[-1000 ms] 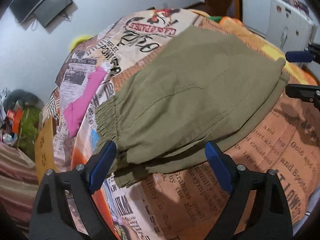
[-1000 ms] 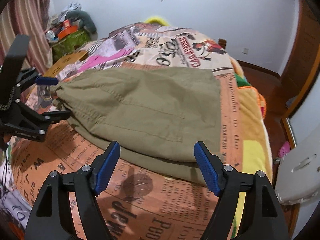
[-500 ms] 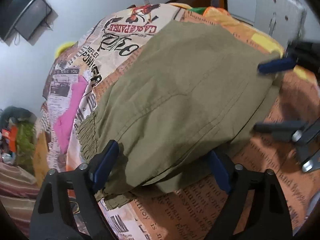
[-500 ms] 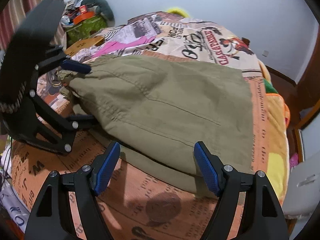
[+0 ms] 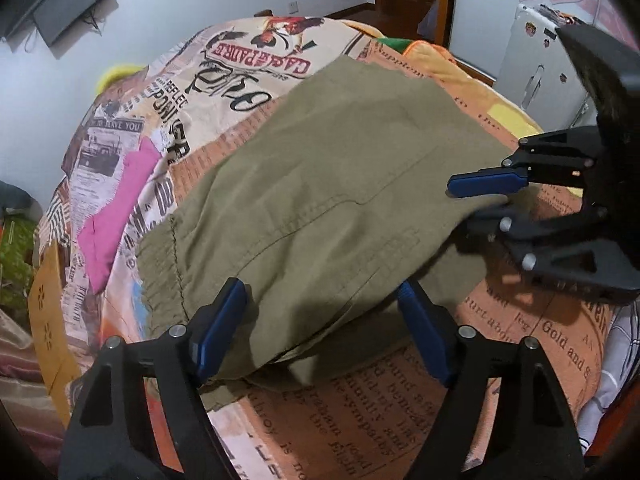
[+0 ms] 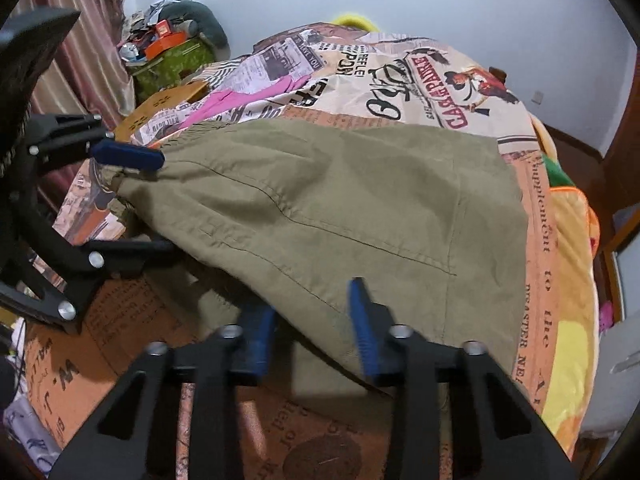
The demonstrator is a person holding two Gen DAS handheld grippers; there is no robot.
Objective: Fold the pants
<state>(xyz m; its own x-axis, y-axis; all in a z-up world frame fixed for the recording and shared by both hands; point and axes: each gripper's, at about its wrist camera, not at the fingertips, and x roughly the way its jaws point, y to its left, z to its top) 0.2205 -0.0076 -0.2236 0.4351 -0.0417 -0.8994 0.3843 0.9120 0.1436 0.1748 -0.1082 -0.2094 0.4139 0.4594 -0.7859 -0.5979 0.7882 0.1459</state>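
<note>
Olive-green pants (image 5: pixel 320 184) lie folded on a bed with a newspaper-print cover (image 5: pixel 248 52); they also show in the right wrist view (image 6: pixel 340 200). My left gripper (image 5: pixel 320 320) is open, its jaws astride the near edge of the pants by the elastic waistband. In the right wrist view it (image 6: pixel 132 204) stands at the left, one jaw above and one below the cloth. My right gripper (image 6: pixel 312 316) has narrowed over the near edge of the upper layer, with cloth between its jaws. In the left wrist view it (image 5: pixel 476 200) straddles the pants' right edge.
A pink cloth (image 5: pixel 116 216) lies on the bed left of the pants. A cardboard box (image 6: pixel 168 100) and cluttered items (image 6: pixel 168 40) stand beside the bed. A white appliance (image 5: pixel 540 76) stands at the right, a wall screen (image 5: pixel 60 12) at the upper left.
Both grippers moved forward onto the near edge of the pants. The right gripper's jaws closed much narrower around the upper layer. The edge of the cloth now sits raised.
</note>
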